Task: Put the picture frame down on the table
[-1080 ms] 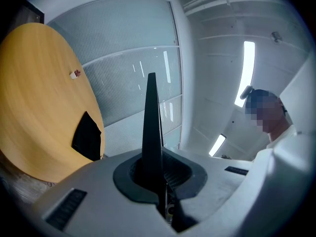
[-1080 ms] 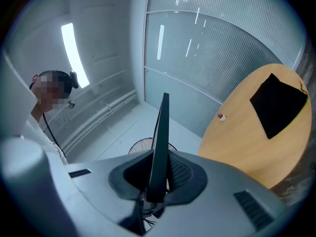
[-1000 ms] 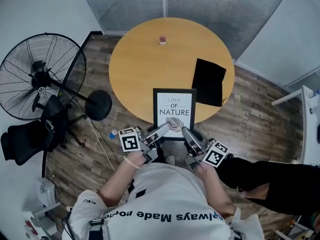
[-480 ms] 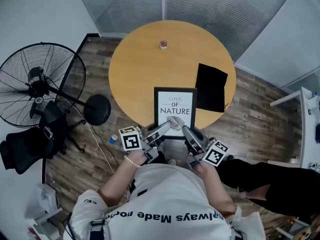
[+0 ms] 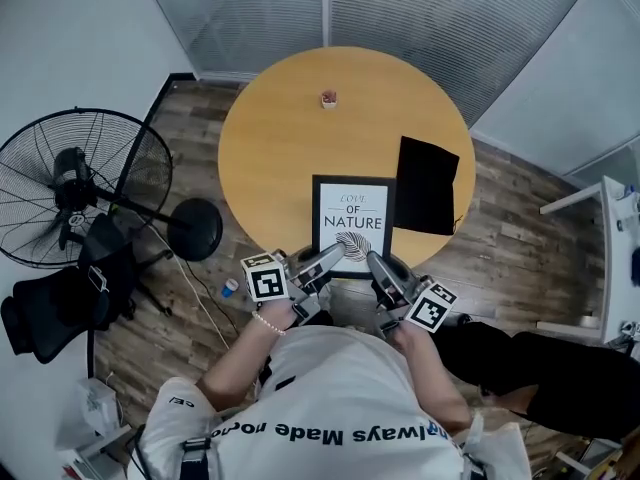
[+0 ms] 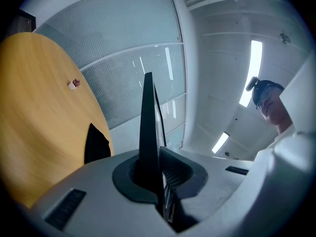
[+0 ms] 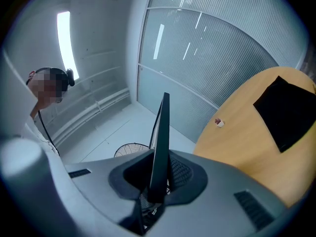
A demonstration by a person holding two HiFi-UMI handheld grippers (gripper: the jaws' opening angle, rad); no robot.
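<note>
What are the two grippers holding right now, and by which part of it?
Both hold the picture frame by its bottom edge: the left gripper near its left corner, the right gripper near its right corner.

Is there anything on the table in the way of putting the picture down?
Nothing visible blocks it. The picture frame hangs over bare table; the black cloth lies just beside it on the right.

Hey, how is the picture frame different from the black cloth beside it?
The picture frame shows white printed art in a dark border; the black cloth is plain black. The frame is clamped by the left claw and right claw; the cloth lies free on the table. Both are rectangular.
</note>
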